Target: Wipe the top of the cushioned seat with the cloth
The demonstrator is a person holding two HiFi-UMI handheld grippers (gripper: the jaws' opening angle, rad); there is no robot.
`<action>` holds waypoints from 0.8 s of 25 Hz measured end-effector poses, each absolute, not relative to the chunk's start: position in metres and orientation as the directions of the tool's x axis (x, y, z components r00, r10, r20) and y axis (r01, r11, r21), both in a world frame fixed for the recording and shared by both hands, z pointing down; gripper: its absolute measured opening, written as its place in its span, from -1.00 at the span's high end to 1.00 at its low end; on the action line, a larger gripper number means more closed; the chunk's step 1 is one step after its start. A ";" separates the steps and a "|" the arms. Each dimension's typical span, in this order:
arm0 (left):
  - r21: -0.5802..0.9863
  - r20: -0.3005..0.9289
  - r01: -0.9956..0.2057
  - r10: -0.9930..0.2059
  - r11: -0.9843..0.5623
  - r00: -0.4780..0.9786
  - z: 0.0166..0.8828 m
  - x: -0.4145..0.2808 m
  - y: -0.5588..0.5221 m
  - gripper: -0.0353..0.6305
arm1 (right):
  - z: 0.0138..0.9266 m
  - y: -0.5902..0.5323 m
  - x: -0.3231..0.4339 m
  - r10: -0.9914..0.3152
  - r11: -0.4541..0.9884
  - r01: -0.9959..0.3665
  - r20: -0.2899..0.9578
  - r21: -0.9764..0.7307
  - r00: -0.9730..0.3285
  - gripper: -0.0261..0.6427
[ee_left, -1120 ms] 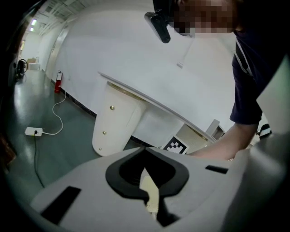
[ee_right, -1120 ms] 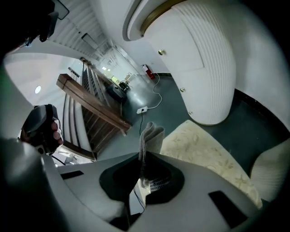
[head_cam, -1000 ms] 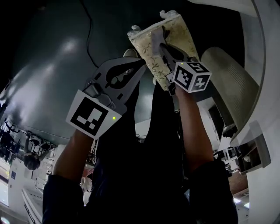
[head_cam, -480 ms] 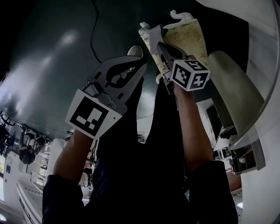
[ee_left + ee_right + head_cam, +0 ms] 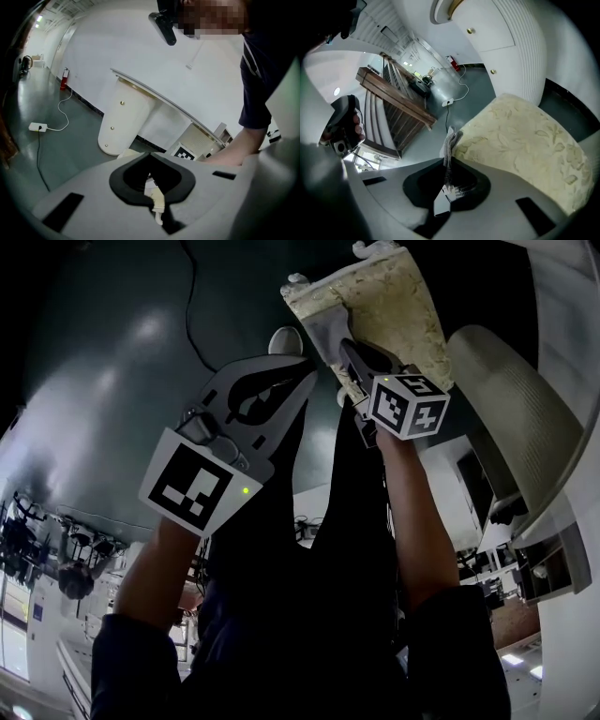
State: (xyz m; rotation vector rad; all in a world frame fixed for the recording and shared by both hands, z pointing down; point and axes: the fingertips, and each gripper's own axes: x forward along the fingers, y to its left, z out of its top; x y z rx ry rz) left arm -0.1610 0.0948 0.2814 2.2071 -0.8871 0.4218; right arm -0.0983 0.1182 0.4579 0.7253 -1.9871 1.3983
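Presently the seat (image 5: 398, 296) has the cloth (image 5: 323, 329) pressed on its left edge, pinched between the right gripper's (image 5: 345, 348) jaws, while the left gripper (image 5: 302, 371) hovers nearby, clenched on nothing.

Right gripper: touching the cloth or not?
Touching. The right gripper view shows the right gripper with its jaws shut on the cloth, which sticks out from between them.
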 end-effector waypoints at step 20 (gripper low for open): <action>0.485 0.531 -0.590 -0.319 -0.645 0.785 0.279 -0.024 0.151 0.87 | 0.465 0.236 0.028 -0.140 0.153 -0.752 0.740 -0.641 -0.658 0.83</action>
